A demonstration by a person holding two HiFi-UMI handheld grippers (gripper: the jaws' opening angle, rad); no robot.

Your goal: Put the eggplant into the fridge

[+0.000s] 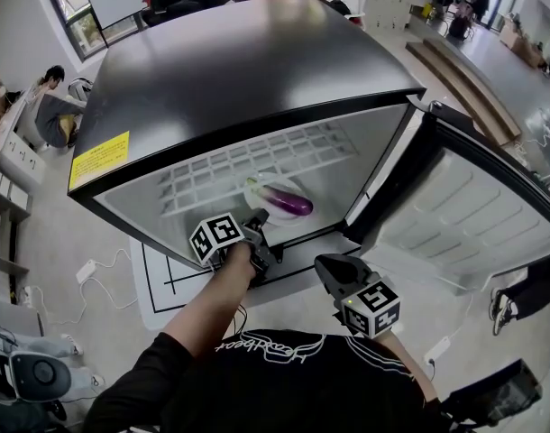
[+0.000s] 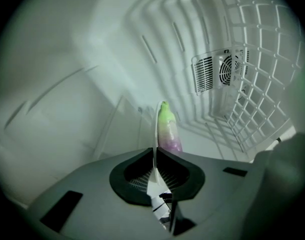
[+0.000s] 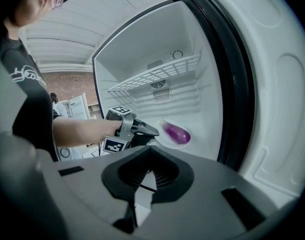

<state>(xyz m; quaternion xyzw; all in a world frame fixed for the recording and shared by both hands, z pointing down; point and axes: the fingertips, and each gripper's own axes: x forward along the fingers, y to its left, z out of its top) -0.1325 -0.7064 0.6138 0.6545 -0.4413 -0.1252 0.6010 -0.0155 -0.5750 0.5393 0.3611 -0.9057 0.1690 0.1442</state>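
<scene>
- White fridge (image 1: 257,70) walls fill the background. Its door (image 1: 473,206) is swung open to the right, and a wire shelf (image 1: 257,165) crosses the space higher up.
- The eggplant (image 1: 289,202) lies on a white plate (image 1: 271,216) inside the fridge, below the shelf and near the front opening.
- The left gripper (image 1: 258,219) reaches in, its fingers pinching the thin near rim of the plate.
- The right gripper (image 1: 332,267) hangs outside, in front of the fridge, its fingers pressed together on nothing.
- The eggplant lies flat. Its long axis runs from the left gripper toward the back wall. The green stem end points to the back and the purple end points to the fingers.
- I cannot tell if the plate already rests on the fridge floor.
- Risk: the plate is held only at one edge, so it may tip, and the round eggplant could then roll off sideways.
- Risk: if the fingers let go before the plate is fully supported, it may drop or slide out of the opening.
- Risk: the plate seems close to the front, so the door could hit it on closing.
</scene>
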